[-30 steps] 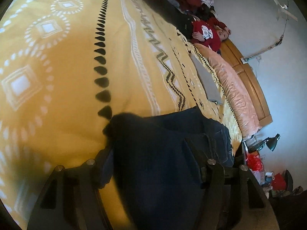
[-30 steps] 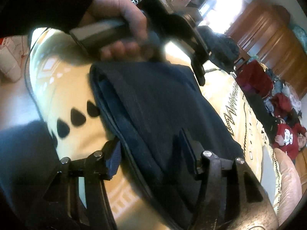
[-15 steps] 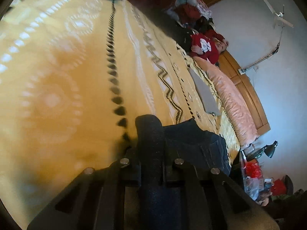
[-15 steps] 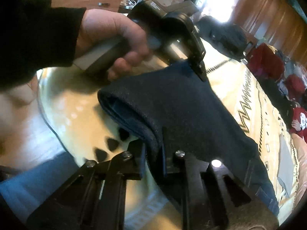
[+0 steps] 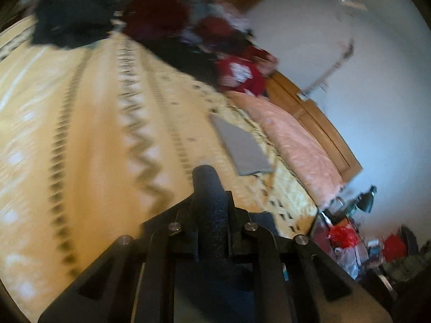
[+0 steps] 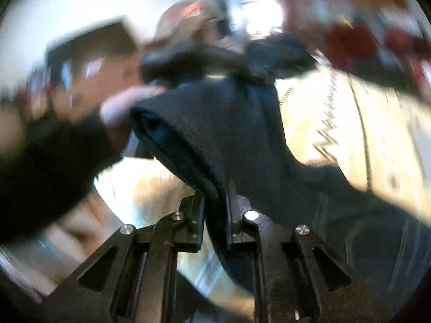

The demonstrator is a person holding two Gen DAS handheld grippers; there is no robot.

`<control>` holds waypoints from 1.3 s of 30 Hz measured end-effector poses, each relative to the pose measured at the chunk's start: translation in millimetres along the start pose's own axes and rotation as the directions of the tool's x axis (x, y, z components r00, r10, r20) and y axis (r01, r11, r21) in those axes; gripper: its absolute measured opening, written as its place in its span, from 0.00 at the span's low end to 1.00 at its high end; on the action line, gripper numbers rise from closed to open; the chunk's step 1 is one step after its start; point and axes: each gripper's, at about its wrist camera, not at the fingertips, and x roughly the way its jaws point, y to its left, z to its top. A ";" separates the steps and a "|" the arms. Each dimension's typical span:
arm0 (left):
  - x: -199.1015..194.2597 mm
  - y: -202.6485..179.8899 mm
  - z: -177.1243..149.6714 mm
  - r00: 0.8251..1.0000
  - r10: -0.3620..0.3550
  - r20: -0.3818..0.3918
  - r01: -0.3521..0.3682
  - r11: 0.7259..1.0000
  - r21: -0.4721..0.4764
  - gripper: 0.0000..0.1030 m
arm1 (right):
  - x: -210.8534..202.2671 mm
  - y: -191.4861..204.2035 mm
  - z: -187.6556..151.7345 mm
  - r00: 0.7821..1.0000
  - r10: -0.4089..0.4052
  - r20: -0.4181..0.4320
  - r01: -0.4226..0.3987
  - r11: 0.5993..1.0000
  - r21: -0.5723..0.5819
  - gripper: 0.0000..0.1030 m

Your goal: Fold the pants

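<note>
Left wrist: grey cloth (image 5: 241,145), pink pillow (image 5: 299,145)

A bed (image 5: 89,123) under a yellow patterned spread fills most of the left wrist view. A pink bolster (image 5: 296,145) lies along its wooden headboard (image 5: 331,140), against a pale wall (image 5: 363,80). A grey cloth (image 5: 242,148) lies flat on the spread. Dark and red clothes (image 5: 150,18) are heaped at the far side. A black lamp (image 5: 366,200) stands beside the bed. Bright window light (image 6: 242,2) glares in the blurred right wrist view.
</note>
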 end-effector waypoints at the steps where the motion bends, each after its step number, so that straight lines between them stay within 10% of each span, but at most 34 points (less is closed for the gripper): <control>1: 18.0 -19.8 1.3 1.000 -0.012 -0.015 0.012 1.000 0.028 0.14 | -17.7 -24.8 -3.7 0.999 0.031 0.019 -0.033 0.993 0.109 0.13; 8: 183.4 -130.6 -20.5 0.979 -0.072 -0.190 0.096 0.988 0.118 0.14 | -87.7 -143.2 -54.4 0.986 0.084 0.147 -0.151 0.830 0.538 0.13; 16: 335.7 -162.0 -71.2 0.929 -0.001 -0.371 0.053 0.990 0.131 0.14 | -122.3 -234.9 -132.4 0.981 0.029 0.194 -0.166 0.649 0.742 0.13; 20: 374.4 -164.3 -97.1 0.916 0.066 -0.396 -0.019 0.992 0.122 0.39 | -121.7 -259.6 -167.3 0.981 0.032 0.193 -0.179 0.546 0.818 0.20; 25: 391.1 -173.7 -99.7 0.919 0.076 -0.387 -0.036 0.993 0.112 0.75 | -139.9 -261.8 -174.3 0.986 -0.009 0.168 -0.136 0.550 0.824 0.31; 32: 367.5 -186.6 -77.7 0.951 0.090 -0.297 -0.051 0.989 0.136 0.75 | -159.7 -260.9 -167.9 0.996 -0.036 0.082 -0.044 0.600 0.799 0.40; 39: 246.4 -148.8 -63.8 0.975 0.167 -0.145 -0.135 0.970 0.203 0.75 | -204.9 -268.8 -143.2 0.995 -0.075 0.058 0.013 0.710 0.704 0.41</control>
